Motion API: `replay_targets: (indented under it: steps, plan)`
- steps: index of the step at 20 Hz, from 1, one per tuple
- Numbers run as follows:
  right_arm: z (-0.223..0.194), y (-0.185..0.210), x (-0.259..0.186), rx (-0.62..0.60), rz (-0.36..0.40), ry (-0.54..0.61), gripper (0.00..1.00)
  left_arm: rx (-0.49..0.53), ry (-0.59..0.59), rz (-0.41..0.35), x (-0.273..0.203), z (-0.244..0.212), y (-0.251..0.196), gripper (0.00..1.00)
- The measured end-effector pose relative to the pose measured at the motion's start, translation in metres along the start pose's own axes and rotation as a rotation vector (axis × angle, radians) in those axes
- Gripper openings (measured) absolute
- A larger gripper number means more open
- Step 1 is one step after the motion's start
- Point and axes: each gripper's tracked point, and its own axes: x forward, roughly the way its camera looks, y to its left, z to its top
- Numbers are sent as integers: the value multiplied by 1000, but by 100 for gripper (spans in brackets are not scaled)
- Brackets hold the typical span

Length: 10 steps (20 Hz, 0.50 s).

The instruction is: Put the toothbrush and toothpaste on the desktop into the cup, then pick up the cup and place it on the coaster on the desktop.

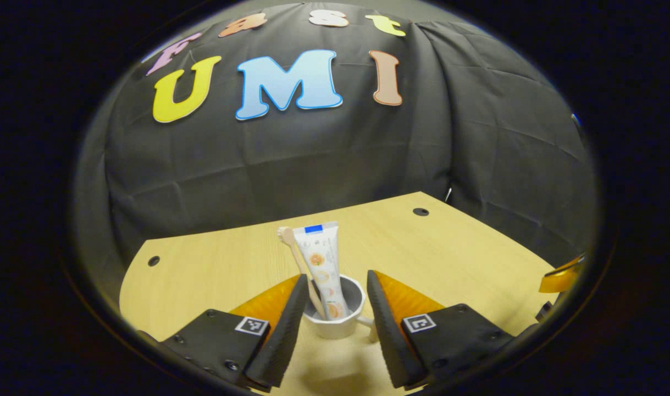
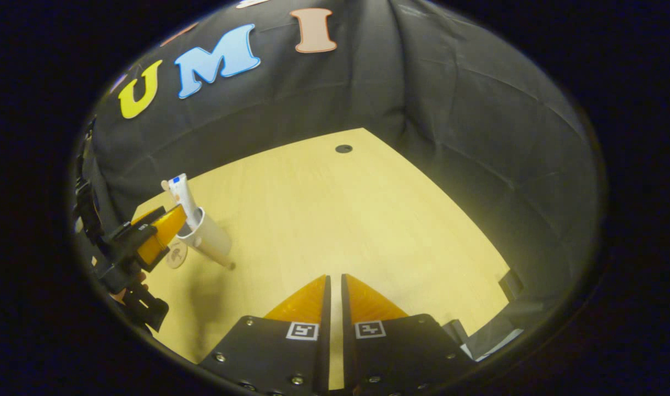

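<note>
A white cup (image 1: 337, 322) holds an upright toothpaste tube (image 1: 319, 264) and a pale toothbrush (image 1: 291, 242). My left gripper (image 1: 336, 275) has a finger against each side of the cup, whose handle (image 1: 369, 322) touches the right finger. The cup's shadow lies detached below it, so the cup hangs slightly above the wooden table (image 1: 455, 258). In the right gripper view the cup (image 2: 211, 239) and the tube (image 2: 181, 195) appear far left in the left gripper (image 2: 153, 236), with a small round coaster (image 2: 176, 257) on the table just beside them. My right gripper (image 2: 335, 283) is shut on nothing, low over the table.
Black cloth walls close off the far and right sides of the table (image 2: 367, 209). Dark round holes (image 1: 421, 212) (image 1: 154, 260) mark the back corners. A hand shows under the left gripper at the left rim of the right gripper view.
</note>
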Motion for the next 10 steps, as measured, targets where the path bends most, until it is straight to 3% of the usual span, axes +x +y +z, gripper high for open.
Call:
replay_targets:
  steps: [5, 10]
  plan:
    - [7, 30, 6, -61, 96, 5, 10, -37, 39, 36, -43, -13, 25, 86]
    - [14, 70, 14, -134, 215, 25, 10, -75, 60, 97, -87, -21, 57, 87]
